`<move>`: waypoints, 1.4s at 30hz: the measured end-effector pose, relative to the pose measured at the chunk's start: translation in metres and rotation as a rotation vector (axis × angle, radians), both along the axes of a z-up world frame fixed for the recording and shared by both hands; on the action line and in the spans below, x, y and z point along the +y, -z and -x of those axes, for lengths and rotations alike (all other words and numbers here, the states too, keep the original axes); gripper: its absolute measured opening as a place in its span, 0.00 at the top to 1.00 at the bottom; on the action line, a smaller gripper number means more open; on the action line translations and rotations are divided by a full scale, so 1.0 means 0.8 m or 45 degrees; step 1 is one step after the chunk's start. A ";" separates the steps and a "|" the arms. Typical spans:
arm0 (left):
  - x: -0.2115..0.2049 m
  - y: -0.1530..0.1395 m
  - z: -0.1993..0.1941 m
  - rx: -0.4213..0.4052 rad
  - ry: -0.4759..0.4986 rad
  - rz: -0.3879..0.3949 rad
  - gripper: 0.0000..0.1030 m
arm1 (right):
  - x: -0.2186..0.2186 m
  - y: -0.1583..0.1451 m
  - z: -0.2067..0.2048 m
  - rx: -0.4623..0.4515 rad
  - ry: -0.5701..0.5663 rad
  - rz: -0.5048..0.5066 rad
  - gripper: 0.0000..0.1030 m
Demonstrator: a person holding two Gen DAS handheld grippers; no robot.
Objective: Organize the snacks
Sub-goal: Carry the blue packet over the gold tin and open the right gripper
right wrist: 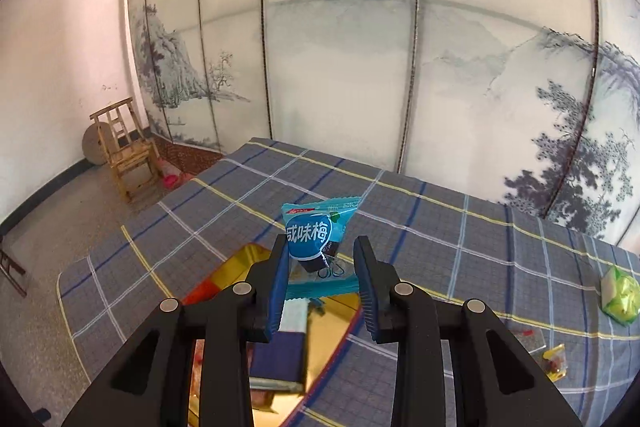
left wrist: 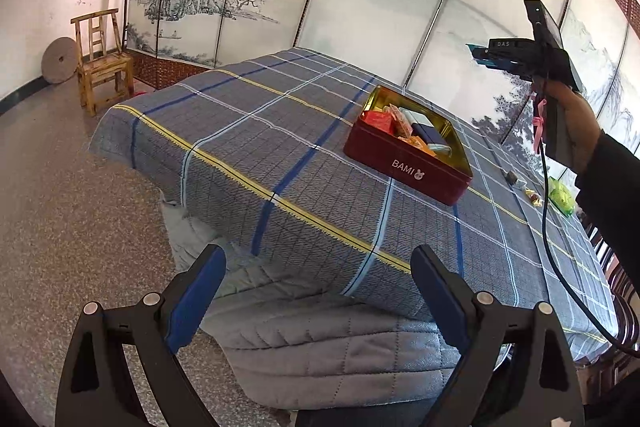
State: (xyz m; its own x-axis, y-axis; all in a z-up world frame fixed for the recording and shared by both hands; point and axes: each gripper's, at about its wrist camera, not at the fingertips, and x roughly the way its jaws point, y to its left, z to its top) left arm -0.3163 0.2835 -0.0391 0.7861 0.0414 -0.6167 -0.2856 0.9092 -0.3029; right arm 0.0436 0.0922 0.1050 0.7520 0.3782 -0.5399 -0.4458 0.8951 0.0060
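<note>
Your right gripper (right wrist: 322, 281) has its jaws pinching the blue packet (right wrist: 316, 239) at centre frame, over the tin (right wrist: 340, 311). It's light, crinkly and slippery; grip the flat sealed edge. Your left gripper (left wrist: 318, 291) is open, empty.

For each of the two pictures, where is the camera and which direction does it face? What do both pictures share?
Left wrist: sits on the open, empty left gripper near the bed's edge, looking across it at the red tin; the hand holding the right gripper shows at right.
Right wrist: sits on the right gripper above the tin, facing the painted screen; its fingers clamp a blue packet.
Shared: bed, tin, screen, wooden chair, green packet.
</note>
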 end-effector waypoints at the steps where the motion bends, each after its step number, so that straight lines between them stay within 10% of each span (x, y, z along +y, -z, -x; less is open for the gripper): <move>1: 0.003 0.001 0.001 0.001 -0.003 0.006 0.11 | 0.011 0.004 -0.001 0.012 -0.008 0.005 0.68; 22: 0.044 0.037 0.006 0.098 -0.098 0.096 0.11 | 0.136 0.124 -0.071 0.326 -0.084 0.100 0.68; 42: 0.015 0.007 -0.007 0.143 -0.074 -0.013 0.11 | 0.125 0.159 -0.118 0.576 -0.139 -0.080 0.66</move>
State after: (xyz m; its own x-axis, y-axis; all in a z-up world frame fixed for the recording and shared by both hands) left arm -0.3103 0.2954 -0.0448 0.7080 0.0915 -0.7003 -0.3696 0.8929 -0.2570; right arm 0.1380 0.1920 -0.0222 0.4002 0.4840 -0.7782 -0.4772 0.8350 0.2740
